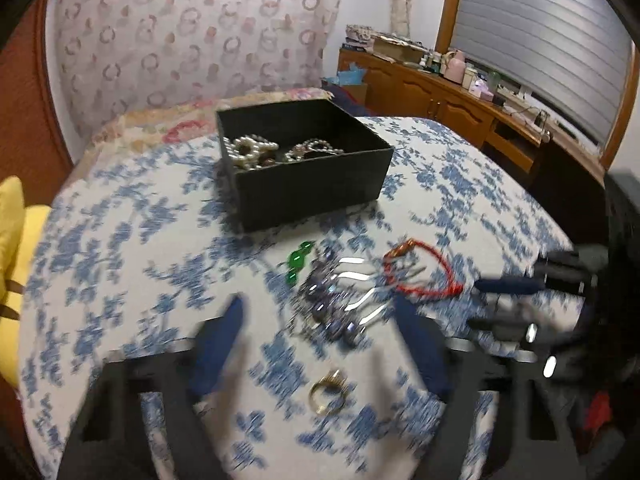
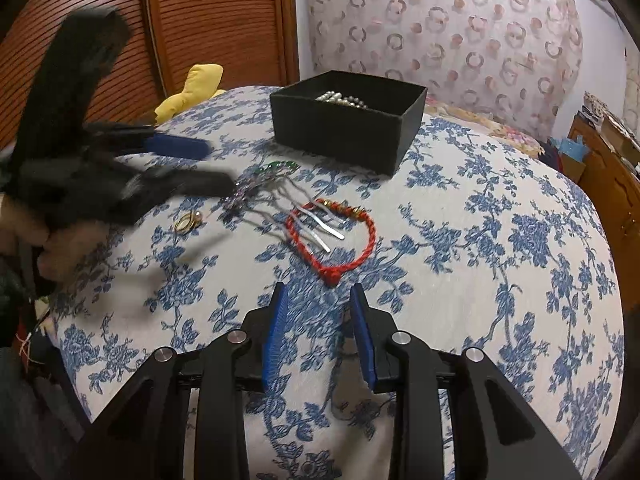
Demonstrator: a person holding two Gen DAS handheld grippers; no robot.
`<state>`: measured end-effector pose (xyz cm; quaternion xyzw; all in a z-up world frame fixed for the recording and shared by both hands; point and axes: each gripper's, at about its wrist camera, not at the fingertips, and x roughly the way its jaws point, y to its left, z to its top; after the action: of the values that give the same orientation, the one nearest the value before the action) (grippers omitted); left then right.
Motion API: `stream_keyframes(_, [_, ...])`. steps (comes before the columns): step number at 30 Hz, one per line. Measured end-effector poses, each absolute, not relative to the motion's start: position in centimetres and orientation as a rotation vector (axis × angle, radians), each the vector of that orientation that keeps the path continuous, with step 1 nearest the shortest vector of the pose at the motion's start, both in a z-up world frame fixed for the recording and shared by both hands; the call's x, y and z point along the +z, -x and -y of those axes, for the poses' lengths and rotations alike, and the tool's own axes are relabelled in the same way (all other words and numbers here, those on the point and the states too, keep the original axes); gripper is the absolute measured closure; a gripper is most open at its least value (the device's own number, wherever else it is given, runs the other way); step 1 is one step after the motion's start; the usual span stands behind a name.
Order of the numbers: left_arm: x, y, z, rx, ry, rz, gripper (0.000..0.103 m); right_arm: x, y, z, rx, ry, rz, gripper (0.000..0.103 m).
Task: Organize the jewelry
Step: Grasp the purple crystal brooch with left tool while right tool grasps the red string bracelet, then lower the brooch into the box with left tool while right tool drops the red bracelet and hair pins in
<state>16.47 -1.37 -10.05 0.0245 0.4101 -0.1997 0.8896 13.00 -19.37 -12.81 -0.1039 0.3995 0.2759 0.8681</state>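
A black box (image 1: 312, 184) (image 2: 344, 132) with pearl jewelry (image 1: 250, 152) inside sits on the blue-flowered bedspread. In front of it lie a beaded hair comb with silver prongs (image 1: 340, 296) (image 2: 272, 200), a green piece (image 1: 297, 262), a red cord bracelet (image 1: 424, 272) (image 2: 332, 240) and a gold ring (image 1: 326, 394) (image 2: 187, 222). My left gripper (image 1: 320, 312) is open and blurred, its fingers either side of the comb, the ring between them nearer the camera. My right gripper (image 2: 320, 292) is open and empty, just short of the bracelet.
A yellow cushion (image 1: 16, 248) (image 2: 196, 88) lies at the bed's left edge. A wooden sideboard (image 1: 460, 100) with clutter stands beyond the bed on the right. A patterned headboard cloth (image 1: 192, 32) hangs behind the box.
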Motion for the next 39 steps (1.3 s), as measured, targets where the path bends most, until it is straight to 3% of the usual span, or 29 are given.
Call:
stream_keyframes(4, [-10.7,-17.8,2.2,-0.417,-0.022,-0.886,0.071,-12.8,-12.7,19.2,0.575,0.221,-0.823,0.068])
stream_keyframes(12, [-11.7,-17.8,2.8,-0.388,-0.074,-0.894,0.084,-12.7,-12.8,19.4,0.58,0.202,-0.82,0.068])
stream_keyframes(39, [-7.0,-15.2,-2.8,-0.267,0.028,-0.713,0.084,-12.6,-18.1,17.2,0.55,0.3,-0.878,0.07])
